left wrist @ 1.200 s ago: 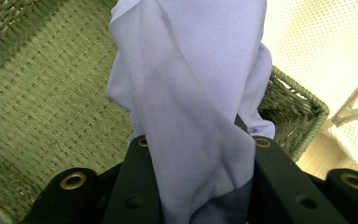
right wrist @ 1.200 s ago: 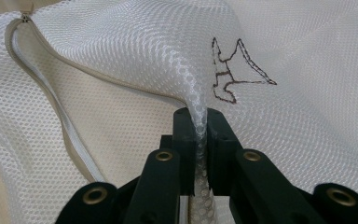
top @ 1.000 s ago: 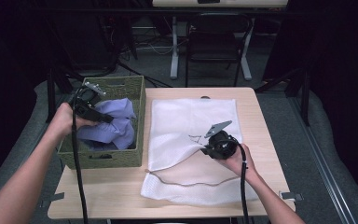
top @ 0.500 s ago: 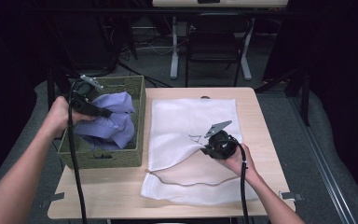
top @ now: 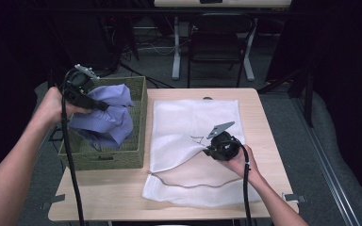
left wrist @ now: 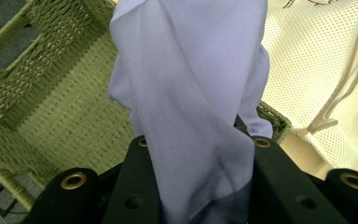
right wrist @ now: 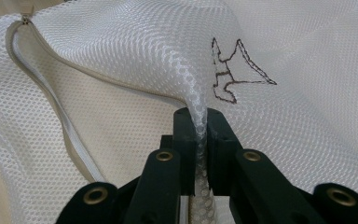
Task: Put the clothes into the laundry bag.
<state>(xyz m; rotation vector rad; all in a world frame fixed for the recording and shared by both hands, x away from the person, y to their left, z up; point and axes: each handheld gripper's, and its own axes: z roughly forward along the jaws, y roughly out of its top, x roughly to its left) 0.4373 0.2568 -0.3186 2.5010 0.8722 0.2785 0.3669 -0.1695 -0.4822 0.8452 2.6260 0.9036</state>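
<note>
Two hand-held grippers at a wooden table, each clamping fabric: one mesh, one lilac.

Nearest the person, the white mesh laundry bag (top: 195, 141) is lying flat on the table (top: 122, 197), its zipper (right wrist: 60, 116) standing open along the near edge. The right gripper (top: 206, 149) is pinching a fold of the bag's upper layer, jaws closed tight on the mesh (right wrist: 198, 140) beside a dark stitched emblem (right wrist: 235, 72), lifting that layer slightly. Farther left, the left gripper (top: 104, 106) is clamping a lilac garment (top: 104, 122), jaws shut on the cloth (left wrist: 191, 154), holding it bunched and hanging over the green woven basket (top: 139, 117), its lower folds lying inside. A chair (top: 217, 47) is standing beyond the table.
</note>
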